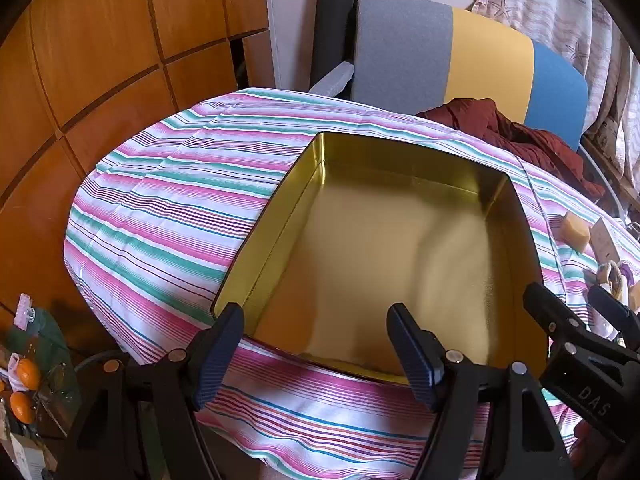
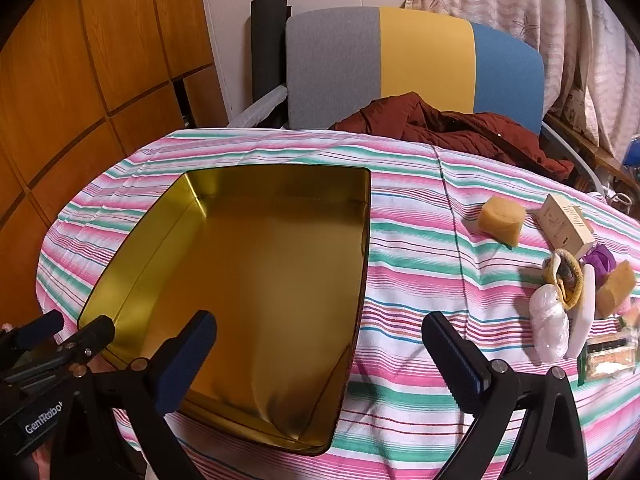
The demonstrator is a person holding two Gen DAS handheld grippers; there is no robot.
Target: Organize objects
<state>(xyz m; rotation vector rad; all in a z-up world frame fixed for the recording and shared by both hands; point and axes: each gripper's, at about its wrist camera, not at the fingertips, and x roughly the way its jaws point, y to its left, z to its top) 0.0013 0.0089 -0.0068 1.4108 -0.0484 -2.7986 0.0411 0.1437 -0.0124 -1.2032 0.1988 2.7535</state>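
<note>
Between the spread fingers [image 1: 220, 356] of the left gripper [image 1: 316, 360] lies nothing but the near rim of the gold tin [image 1: 276, 216]; one finger hangs over the striped cloth [image 1: 160, 208] just outside the tin's near left corner, the other over its bare floor. Fingers [image 2: 452, 344] of the right gripper [image 2: 320, 356] are likewise wide apart and hold nothing, one over the tin's near end, the other over the cloth beside its right wall. Both tools thus appear poised at the container and not at any item, which suggests that sorting has yet to begin.

Set open-side up near the middle of the desk, the tin is empty, presumably so that loose items can be dropped straight in. Those items sit well apart from it at the desk's right edge: a tan sponge block [image 2: 502, 220], a small cardboard carton [image 2: 564, 226], a second sponge [image 2: 618, 286], a clear crumpled bag [image 2: 550, 326], a yellow-rimmed pouch [image 2: 564, 282] beside something purple, and a flat packet [image 2: 608, 356] nearest the edge. Their clustering on that side favours the right gripper for the first pick; the sponge, standing alone and nearest the tin, looks easiest.

Beyond the desk stands a grey, yellow and blue chair [image 2: 420, 56] with a dark red jacket [image 2: 460, 132] heaped on its seat.
</note>
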